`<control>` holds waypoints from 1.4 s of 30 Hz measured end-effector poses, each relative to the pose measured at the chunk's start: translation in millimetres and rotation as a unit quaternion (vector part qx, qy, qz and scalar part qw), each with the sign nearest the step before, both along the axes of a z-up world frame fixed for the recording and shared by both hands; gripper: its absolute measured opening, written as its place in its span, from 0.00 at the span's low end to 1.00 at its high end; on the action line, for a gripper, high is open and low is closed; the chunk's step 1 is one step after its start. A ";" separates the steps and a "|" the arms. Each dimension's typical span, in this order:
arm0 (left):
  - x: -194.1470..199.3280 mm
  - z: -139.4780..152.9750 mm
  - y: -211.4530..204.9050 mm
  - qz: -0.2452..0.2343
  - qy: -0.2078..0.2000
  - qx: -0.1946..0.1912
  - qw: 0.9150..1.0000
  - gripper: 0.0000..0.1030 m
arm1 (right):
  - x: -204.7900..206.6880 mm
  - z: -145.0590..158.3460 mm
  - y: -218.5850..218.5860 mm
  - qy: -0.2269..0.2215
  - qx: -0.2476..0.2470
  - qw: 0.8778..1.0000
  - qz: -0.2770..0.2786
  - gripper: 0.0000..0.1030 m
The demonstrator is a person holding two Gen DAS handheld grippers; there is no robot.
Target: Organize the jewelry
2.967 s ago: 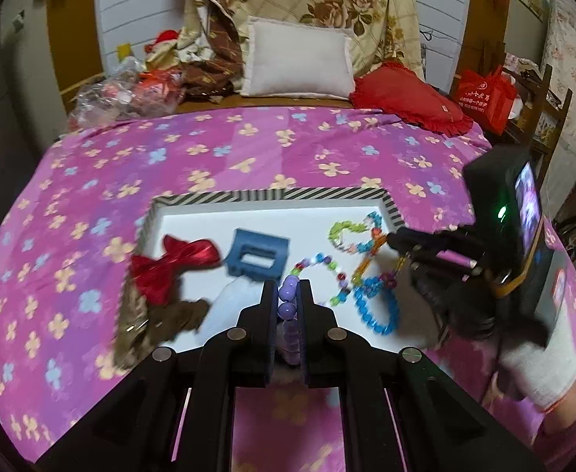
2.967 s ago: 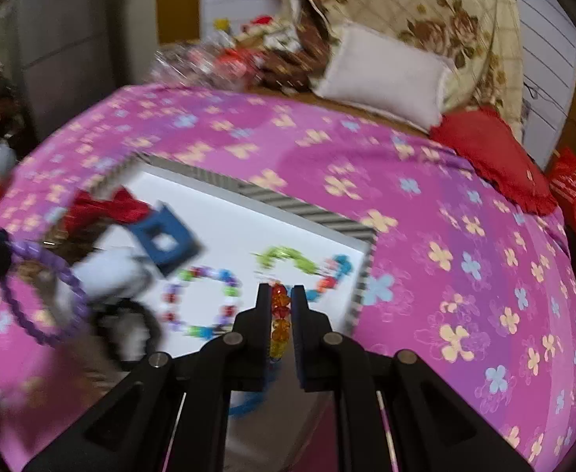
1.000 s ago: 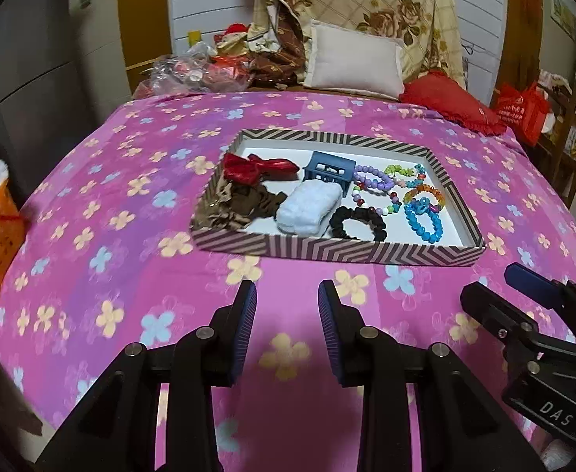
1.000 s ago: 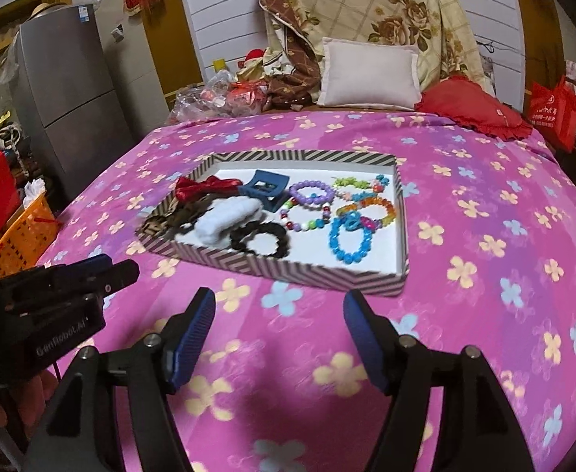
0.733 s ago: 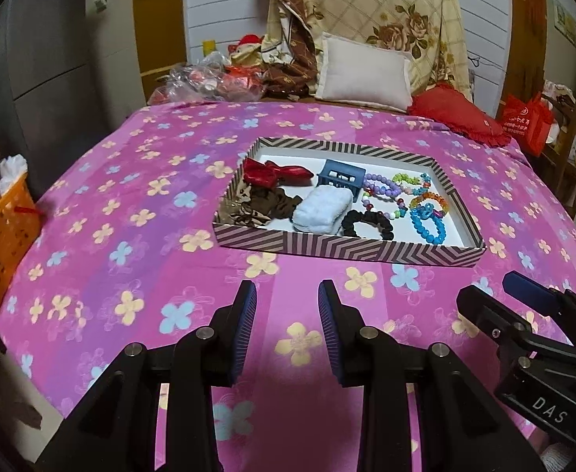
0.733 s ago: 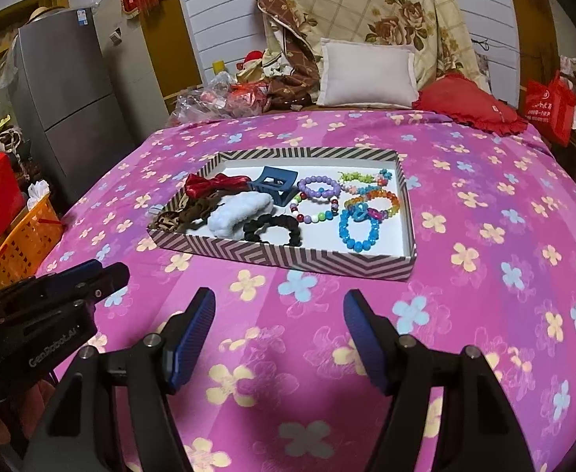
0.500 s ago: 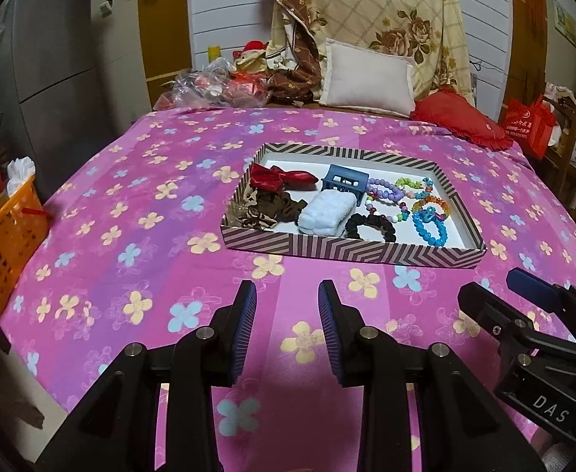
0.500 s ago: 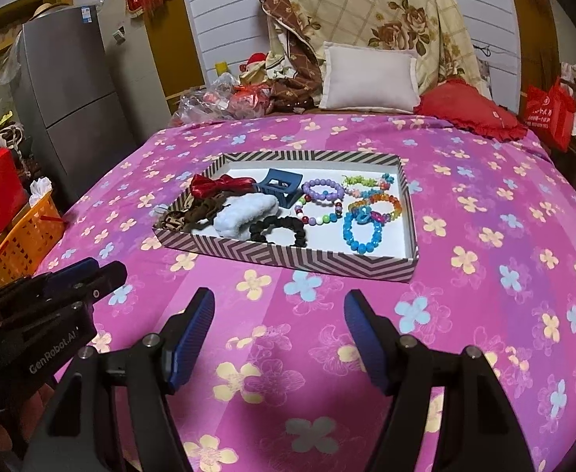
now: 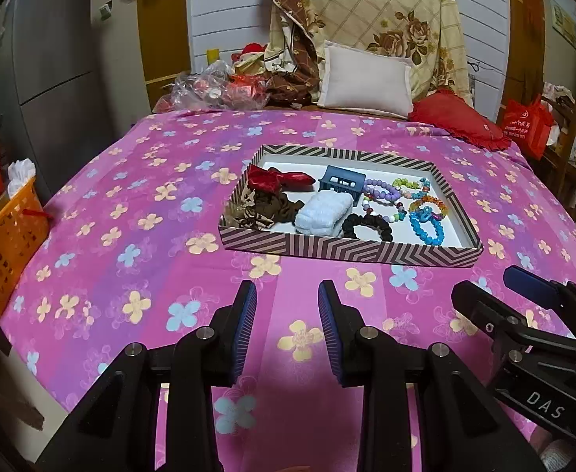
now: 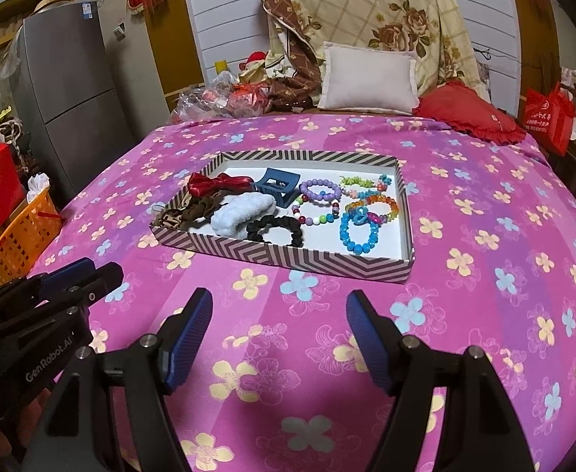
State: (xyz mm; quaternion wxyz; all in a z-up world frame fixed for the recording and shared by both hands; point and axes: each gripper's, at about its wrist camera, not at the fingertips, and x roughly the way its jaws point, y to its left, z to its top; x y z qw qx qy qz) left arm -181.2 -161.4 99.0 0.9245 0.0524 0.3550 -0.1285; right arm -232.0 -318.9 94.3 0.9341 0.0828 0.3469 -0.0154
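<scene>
Beaded bracelets (image 10: 357, 212) clustered in striped tray's (image 10: 288, 253) right half

A home bedroom; a bed (image 9: 130, 204) under a flowered pink sheet, pillows (image 9: 366, 78) at the far end; a fridge (image 10: 71, 78) far left.

White lettering "DAS" marks the black body of the right gripper (image 9: 540, 306); "GenRobot.AI" runs along the left gripper (image 10: 63, 275). Print on the red bag (image 10: 548, 118) is unreadable.

The left gripper (image 9: 287, 295) is held level with jaws parted and empty; the right gripper (image 10: 279, 303) is spread wider, also empty.
</scene>
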 end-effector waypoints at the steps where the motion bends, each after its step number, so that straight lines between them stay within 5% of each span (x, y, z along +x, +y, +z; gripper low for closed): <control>1: 0.2 -0.1 -0.4 0.000 0.000 0.000 1.000 0.32 | 0.1 -0.5 0.3 0.000 0.000 1.000 0.000 0.72; 42: 7.2 -8.1 -2.1 0.001 0.001 0.006 1.000 0.32 | 10.6 -14.4 -6.2 0.013 -0.001 1.000 0.005 0.72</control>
